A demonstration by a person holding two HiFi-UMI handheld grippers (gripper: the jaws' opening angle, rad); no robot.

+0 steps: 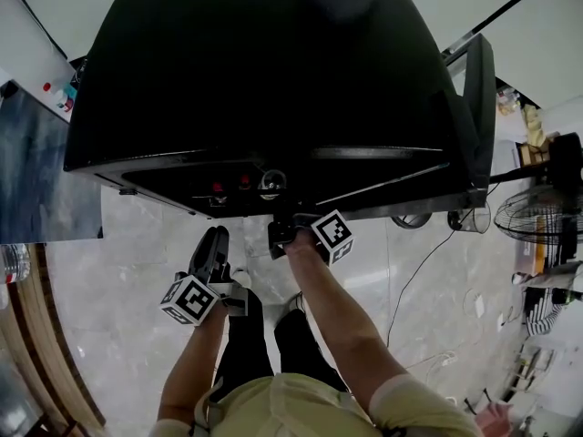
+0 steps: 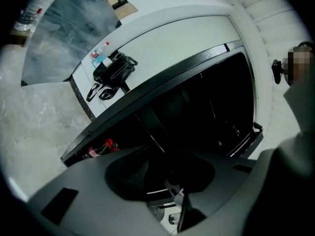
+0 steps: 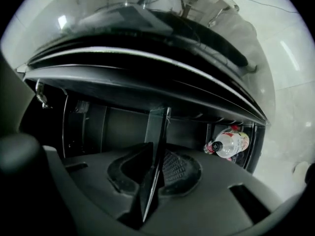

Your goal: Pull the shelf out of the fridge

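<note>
The black fridge [image 1: 264,80] stands open in front of me, its door [image 1: 478,107] swung out to the right. In the right gripper view a thin glass shelf [image 3: 156,146] runs edge-on out of the dark interior. My right gripper [image 3: 155,173] is shut on its front edge, at the fridge's opening [image 1: 281,235]. My left gripper [image 1: 217,239] hangs lower left of the opening and apart from it. In its own view it [image 2: 162,176] is open, with nothing between the pads. The rest of the shelf is lost in the dark.
A clear bottle [image 3: 227,144] with a red label lies at the interior's right side. Red-capped bottles [image 2: 98,150] sit low inside. A floor fan [image 1: 537,217] and a cable [image 1: 428,262] are to the right. A black bag [image 2: 115,70] rests on a white counter.
</note>
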